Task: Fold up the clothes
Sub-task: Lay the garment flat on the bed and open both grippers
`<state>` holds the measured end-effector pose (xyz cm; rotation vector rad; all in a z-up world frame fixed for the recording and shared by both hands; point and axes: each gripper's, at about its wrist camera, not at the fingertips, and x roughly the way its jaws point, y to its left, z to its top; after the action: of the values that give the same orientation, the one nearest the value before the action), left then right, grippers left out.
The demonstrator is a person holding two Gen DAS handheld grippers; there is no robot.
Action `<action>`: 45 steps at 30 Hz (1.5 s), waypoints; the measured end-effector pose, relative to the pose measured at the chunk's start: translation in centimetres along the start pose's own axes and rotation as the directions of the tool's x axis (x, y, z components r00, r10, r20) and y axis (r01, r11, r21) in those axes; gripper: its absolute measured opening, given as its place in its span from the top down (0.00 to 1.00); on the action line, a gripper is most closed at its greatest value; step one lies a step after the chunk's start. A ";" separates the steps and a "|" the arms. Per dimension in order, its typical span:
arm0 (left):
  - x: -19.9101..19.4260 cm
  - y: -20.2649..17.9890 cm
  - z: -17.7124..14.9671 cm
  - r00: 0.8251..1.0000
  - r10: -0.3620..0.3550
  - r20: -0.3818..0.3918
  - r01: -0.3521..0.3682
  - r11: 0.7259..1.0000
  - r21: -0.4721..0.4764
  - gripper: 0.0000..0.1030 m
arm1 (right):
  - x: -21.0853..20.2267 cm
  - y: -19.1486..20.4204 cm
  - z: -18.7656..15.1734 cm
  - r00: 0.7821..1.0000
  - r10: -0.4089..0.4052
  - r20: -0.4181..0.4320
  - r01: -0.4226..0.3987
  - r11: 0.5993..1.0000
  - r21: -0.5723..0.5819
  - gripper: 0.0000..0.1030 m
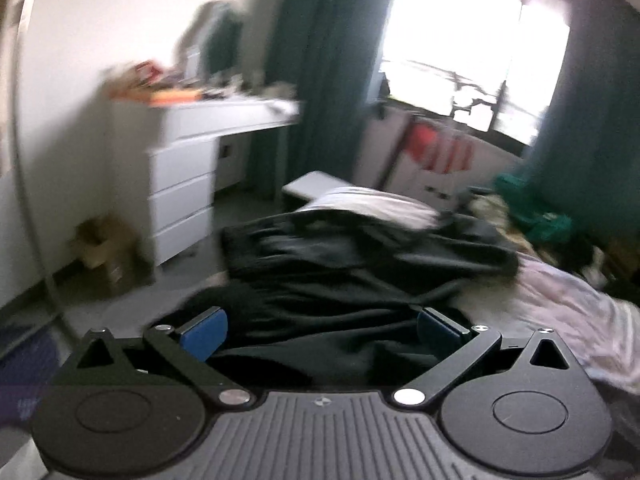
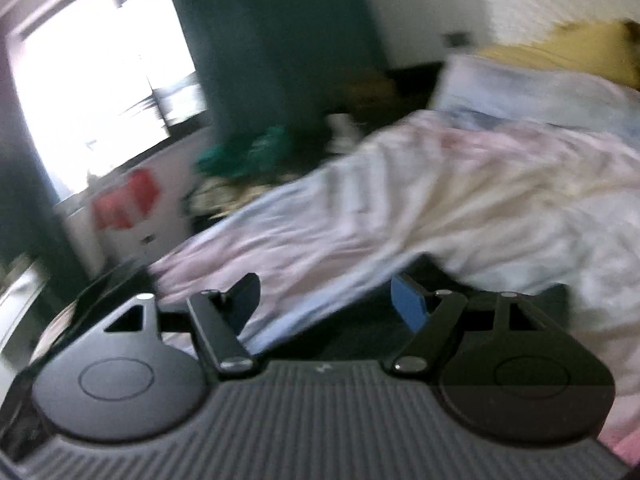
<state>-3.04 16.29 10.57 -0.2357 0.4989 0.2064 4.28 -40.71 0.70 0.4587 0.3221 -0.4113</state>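
Lying crumpled, black garment stretches away from left gripper — toward window.

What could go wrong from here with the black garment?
1. The left gripper has its jaws wide open around black garment fabric; closing now may bunch several layers rather than one edge.
2. The garment lies crumpled near the bed edge, so a pull could drag it to the floor.
3. Both views are motion-blurred, and the right gripper, open, faces the pale bedding, which it might catch instead.
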 end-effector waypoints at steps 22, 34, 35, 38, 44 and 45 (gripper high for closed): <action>15.0 -17.2 -10.2 0.983 -0.185 -0.011 0.184 0.964 0.190 0.03 | -0.5 9.4 -5.3 0.949 0.310 -0.059 -0.315 0.926 -0.207 0.28; 13.8 -17.7 -10.7 0.984 -0.173 0.046 0.149 0.935 0.322 0.01 | 0.1 11.5 -6.6 0.942 0.325 -0.077 -0.334 0.902 -0.275 0.28; 13.9 -17.5 -10.7 0.984 -0.173 0.044 0.151 0.937 0.315 0.01 | 0.1 11.4 -6.6 0.944 0.322 -0.079 -0.331 0.904 -0.271 0.28; 14.1 -17.1 -10.9 0.985 -0.172 0.031 0.156 0.945 0.288 0.01 | 0.1 11.2 -6.7 0.946 0.313 -0.088 -0.325 0.908 -0.263 0.28; 9.8 -19.0 -10.9 0.977 -0.176 0.122 0.115 0.912 0.394 0.00 | 0.7 10.6 -6.7 0.937 0.332 -0.113 -0.348 0.917 -0.196 0.28; 8.9 -19.2 -10.4 0.970 -0.210 0.121 0.148 0.908 0.392 0.00 | 0.8 10.5 -6.6 0.936 0.331 -0.115 -0.348 0.920 -0.181 0.28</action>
<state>4.82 -3.54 0.59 0.1167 0.3443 -0.0550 8.33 -29.17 -1.46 0.3268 0.3522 -0.0186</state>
